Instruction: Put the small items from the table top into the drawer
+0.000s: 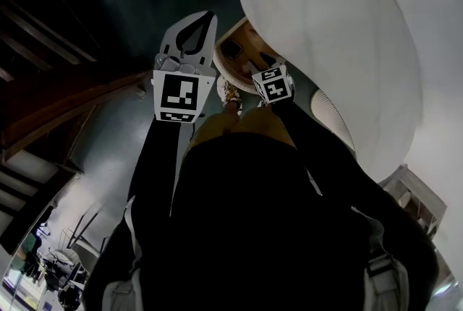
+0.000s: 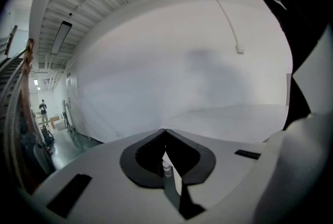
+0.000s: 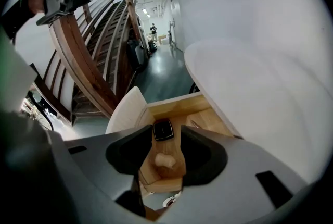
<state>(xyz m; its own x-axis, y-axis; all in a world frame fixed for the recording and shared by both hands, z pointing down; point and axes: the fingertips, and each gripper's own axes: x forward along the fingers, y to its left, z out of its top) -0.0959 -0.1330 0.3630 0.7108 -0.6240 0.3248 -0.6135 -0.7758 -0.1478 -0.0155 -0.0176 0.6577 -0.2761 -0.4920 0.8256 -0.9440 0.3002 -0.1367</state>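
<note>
White round table (image 1: pixel 340 35) is seen at upper right, with an open wooden drawer (image 3: pixel 171 106) under its edge. The left gripper (image 2: pixel 165 133) is held with jaws together and empty. The right gripper (image 3: pixel 166 137) is held over the drawer, jaws apart, nothing clamped. A dark square item (image 3: pixel 163 129) and a tan lump (image 3: pixel 165 161) appear to lie on the drawer floor. Advice: the right gripper should be lifted clear of the drawer wall before it is swung to the table edge.
</note>
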